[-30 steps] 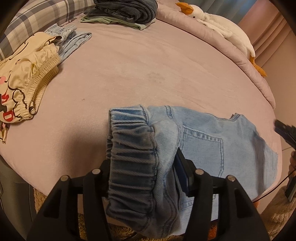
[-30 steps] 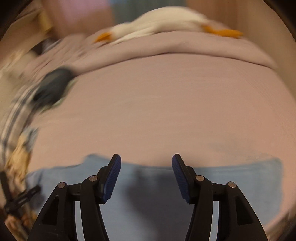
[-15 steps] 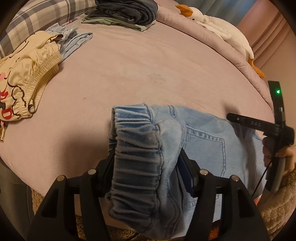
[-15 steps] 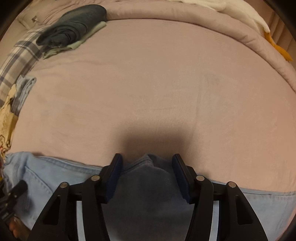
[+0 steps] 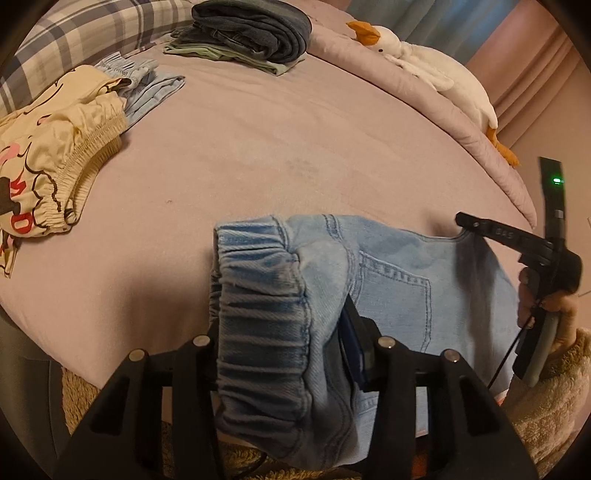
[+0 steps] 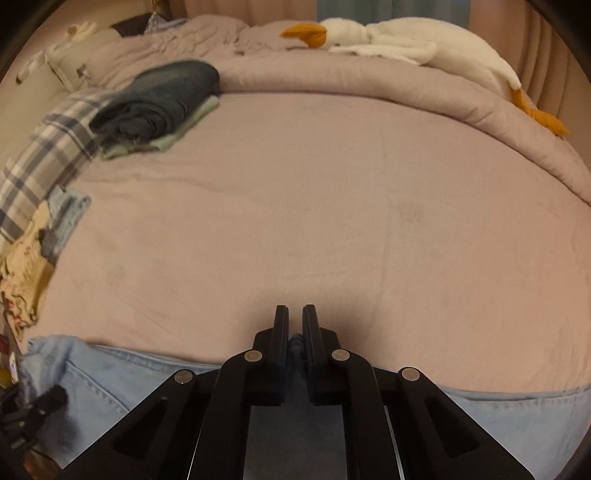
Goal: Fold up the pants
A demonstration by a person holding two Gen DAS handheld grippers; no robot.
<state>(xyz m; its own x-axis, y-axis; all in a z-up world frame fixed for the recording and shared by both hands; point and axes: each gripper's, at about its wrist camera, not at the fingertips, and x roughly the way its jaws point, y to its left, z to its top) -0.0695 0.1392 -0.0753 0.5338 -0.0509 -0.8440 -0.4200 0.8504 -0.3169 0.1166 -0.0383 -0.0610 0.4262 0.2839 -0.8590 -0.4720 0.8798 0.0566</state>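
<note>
A wide bed [image 5: 266, 140] covered in a mauve sheet is seen, with a rolled mauve comforter [image 6: 369, 81] laid along its far and right edge. At the near edge of the bed, light blue jeans [image 5: 406, 280] are spread flat, back pocket upward, with the elastic waistband bunched at the left end. A white plush goose [image 5: 439, 79] with an orange beak is stretched along the comforter at the far right. A plaid pillow [image 5: 96, 33] is seen at the far left, and just beside it a stack of folded dark clothes [image 5: 251, 31] is set on a pale green garment. Cream printed shorts [image 5: 48, 162] are heaped at the left edge, touching a small pale blue garment [image 5: 155, 88] behind them.

The gathered waistband is pinched between the jaws of the left gripper [image 5: 284, 350], the denim being draped over them toward the camera. The jaws of the right gripper [image 6: 294, 325] are pressed nearly together on a small fold of the jeans' far edge, near the middle of the garment. In the left wrist view, the right gripper is seen at the jeans' right end, held by a hand [image 5: 543, 306].
</note>
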